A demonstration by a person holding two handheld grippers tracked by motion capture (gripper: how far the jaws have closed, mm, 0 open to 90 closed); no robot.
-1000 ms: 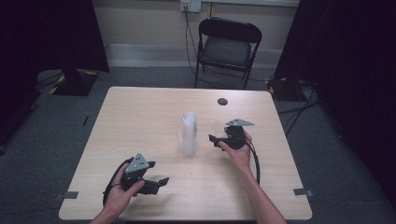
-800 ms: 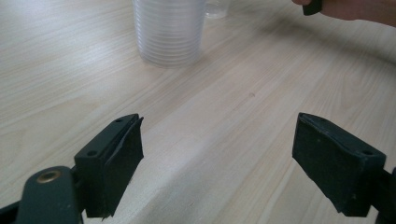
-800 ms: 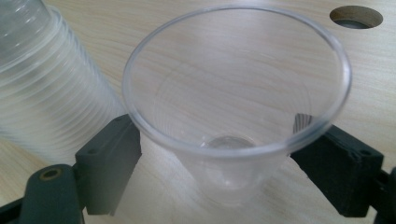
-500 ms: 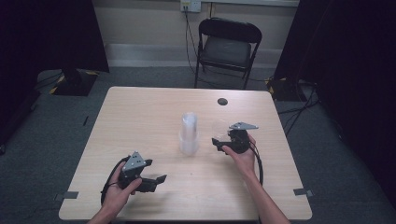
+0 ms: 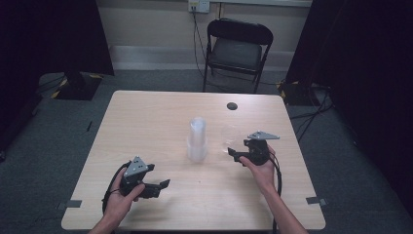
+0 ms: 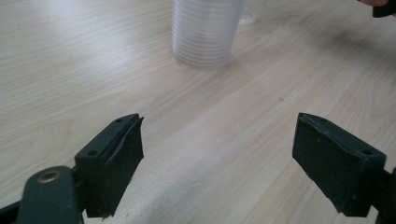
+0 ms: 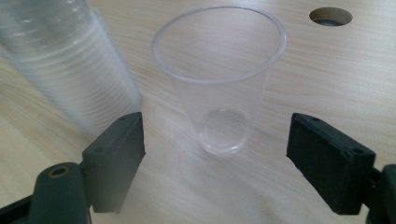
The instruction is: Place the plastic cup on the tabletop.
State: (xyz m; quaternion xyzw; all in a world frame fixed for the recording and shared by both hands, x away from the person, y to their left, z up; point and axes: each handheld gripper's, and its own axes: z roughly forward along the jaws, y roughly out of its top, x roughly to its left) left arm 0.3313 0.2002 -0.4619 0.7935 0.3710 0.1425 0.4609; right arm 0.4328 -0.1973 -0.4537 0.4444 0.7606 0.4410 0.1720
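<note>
One cup [image 7: 218, 88] beside stack [image 7: 56, 60]; cable hole [image 7: 330, 16] beyond.

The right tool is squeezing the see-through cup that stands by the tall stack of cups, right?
Not quite. The right tool is open, and the single clear cup stands free between its jaws, touching neither. The right gripper view shows this. The cup does stand beside the stack of cups.

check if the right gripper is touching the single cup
Apart. In the right gripper view the cup stands upright between the open jaws of the right gripper, with bare table showing on both sides of it.
</note>
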